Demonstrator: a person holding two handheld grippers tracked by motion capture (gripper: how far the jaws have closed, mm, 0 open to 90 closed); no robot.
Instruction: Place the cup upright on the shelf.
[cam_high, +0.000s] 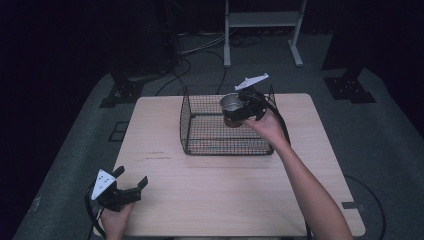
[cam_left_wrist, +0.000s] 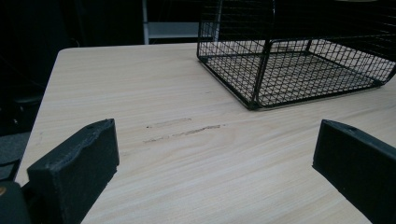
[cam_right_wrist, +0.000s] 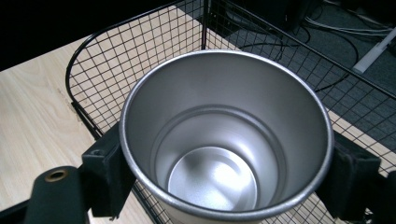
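Note:
A shiny metal cup (cam_high: 231, 103) (cam_right_wrist: 224, 140) hangs upright over the black wire basket (cam_high: 200, 131), near its back right corner. My right gripper (cam_high: 239, 111) (cam_right_wrist: 224, 177) is shut on the cup, one black jaw pressed against each side of its wall. The cup's inside is empty. My left gripper (cam_high: 131, 183) (cam_left_wrist: 212, 172) rests at the table's front left corner, jaws wide apart with nothing between them. In the left gripper view the basket (cam_left_wrist: 261, 65) stands ahead to the right, nothing lying on its mesh floor.
The light wooden table (cam_high: 225, 200) carries a faint scuff mark (cam_left_wrist: 182, 130) in front of the left gripper. Beyond the table's far edge are cables on the floor (cam_high: 200, 50) and a white frame stand (cam_high: 262, 30).

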